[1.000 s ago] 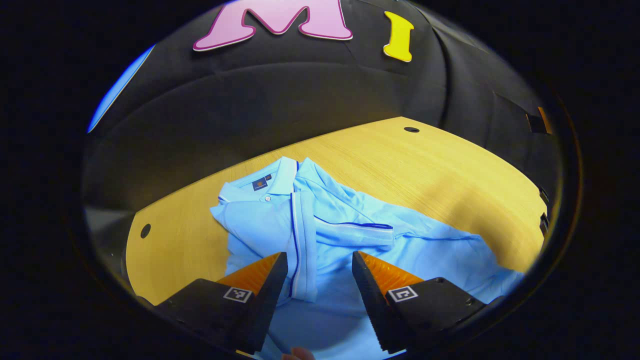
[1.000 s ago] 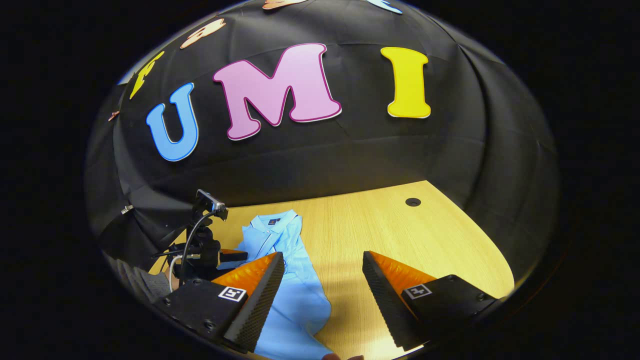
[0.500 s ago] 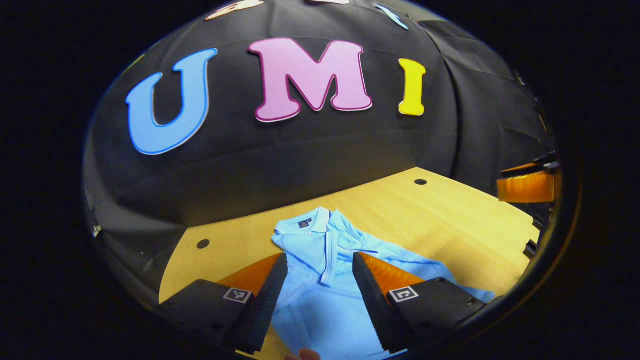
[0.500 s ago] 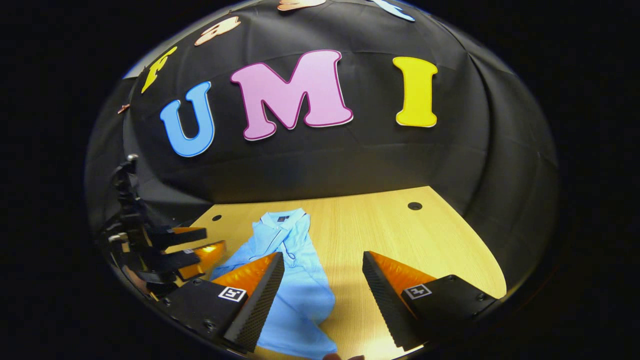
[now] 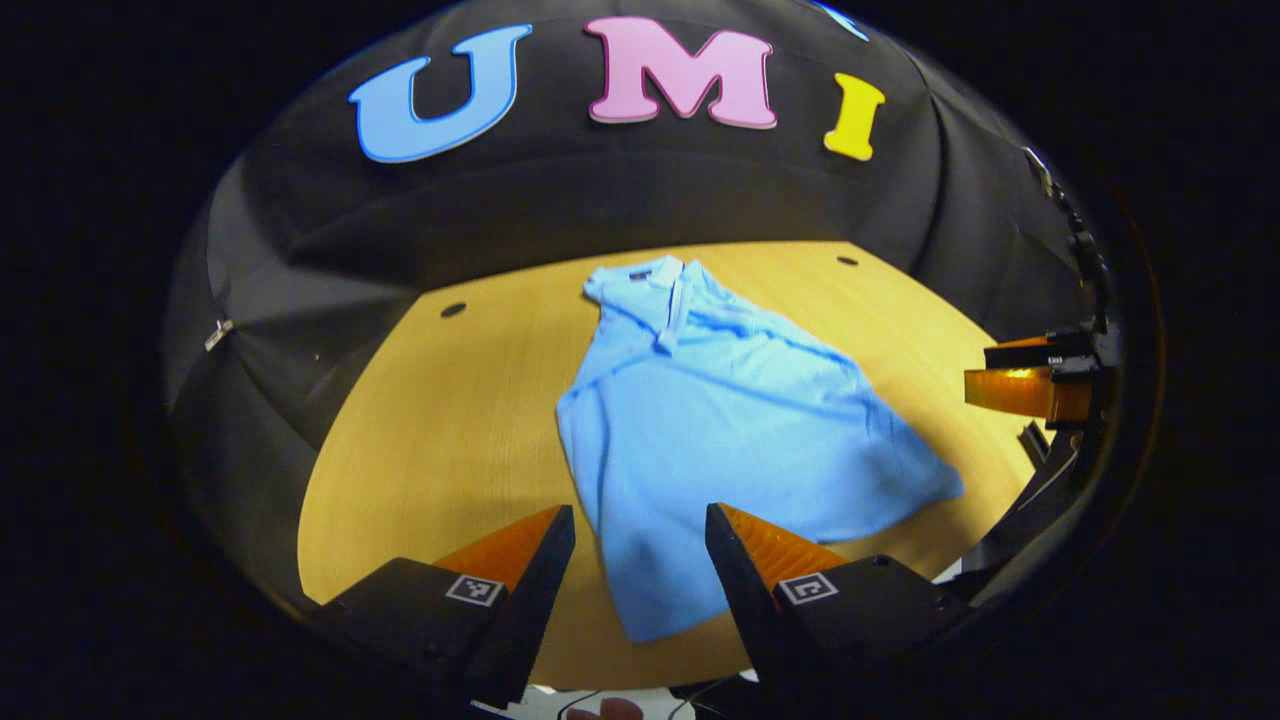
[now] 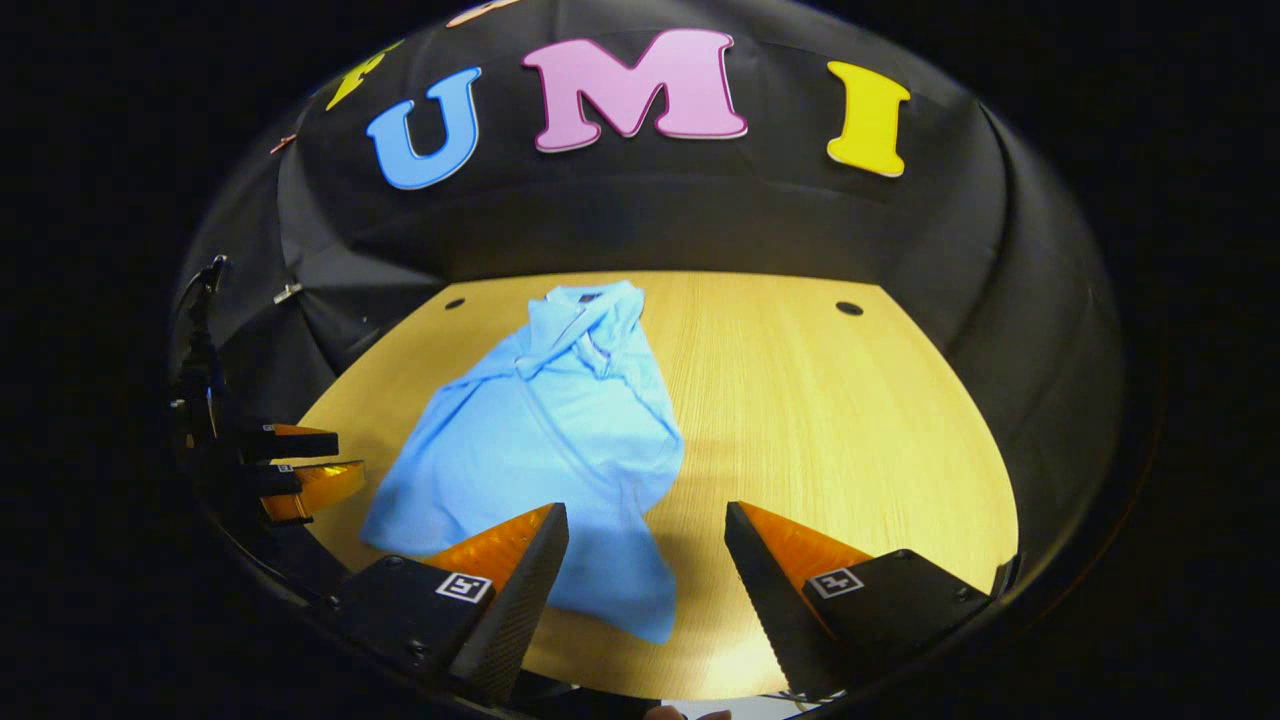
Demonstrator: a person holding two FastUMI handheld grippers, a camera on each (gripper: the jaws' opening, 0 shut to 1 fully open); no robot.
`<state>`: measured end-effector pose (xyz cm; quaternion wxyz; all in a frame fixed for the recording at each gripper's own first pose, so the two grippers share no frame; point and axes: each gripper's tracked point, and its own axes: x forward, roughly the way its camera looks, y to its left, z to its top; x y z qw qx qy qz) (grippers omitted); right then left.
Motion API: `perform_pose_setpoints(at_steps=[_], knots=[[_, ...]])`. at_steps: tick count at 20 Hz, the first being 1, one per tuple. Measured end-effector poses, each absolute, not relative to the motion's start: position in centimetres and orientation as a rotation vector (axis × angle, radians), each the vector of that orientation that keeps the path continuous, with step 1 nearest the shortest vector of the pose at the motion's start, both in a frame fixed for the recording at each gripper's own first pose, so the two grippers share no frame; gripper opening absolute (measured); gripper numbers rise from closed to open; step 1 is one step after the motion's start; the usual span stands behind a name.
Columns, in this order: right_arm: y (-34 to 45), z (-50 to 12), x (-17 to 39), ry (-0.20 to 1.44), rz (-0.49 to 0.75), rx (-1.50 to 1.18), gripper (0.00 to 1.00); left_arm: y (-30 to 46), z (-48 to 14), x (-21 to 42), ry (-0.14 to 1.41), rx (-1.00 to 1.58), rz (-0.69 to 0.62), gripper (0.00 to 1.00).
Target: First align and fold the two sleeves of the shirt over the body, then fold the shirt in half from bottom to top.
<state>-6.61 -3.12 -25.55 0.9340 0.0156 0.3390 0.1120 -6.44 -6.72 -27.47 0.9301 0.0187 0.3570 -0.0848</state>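
A light blue polo shirt (image 5: 720,420) lies on the wooden table (image 5: 440,430), collar toward the far wall, sleeves folded over the body, its hem spread toward me. In the right gripper view the same shirt (image 6: 540,430) lies left of centre. My left gripper (image 5: 640,560) hangs open above the shirt's near hem, holding nothing. My right gripper (image 6: 645,560) is open too, over the hem's right corner and the bare table. The right gripper (image 5: 1030,385) shows at the far right of the left gripper view, the left gripper (image 6: 290,470) at the left edge of the right gripper view.
The table (image 6: 830,420) has a small dark hole near each far corner (image 6: 848,308) (image 5: 453,310). Black cloth walls close in the back and sides. Bare wood lies right of the shirt in the right gripper view.
Both grippers have pulled back and risen from the shirt, so the whole garment and more of the table show. The shirt lies where it was.
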Motion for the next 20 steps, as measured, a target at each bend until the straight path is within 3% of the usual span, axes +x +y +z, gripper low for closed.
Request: perform_pose_setpoints(at_steps=[9, 20], knots=[[-2.6, -32.3, -10.1, 0.859, 0.244, 0.046, 0.98, -7.8, -33.3, -11.5, 0.916, -0.03, -0.184, 0.85], [-3.0, -35.4, -10.4, 0.907, 0.257, -0.031, 0.99, -8.2, -34.2, -11.1, 0.947, -0.035, -0.146, 0.87]])
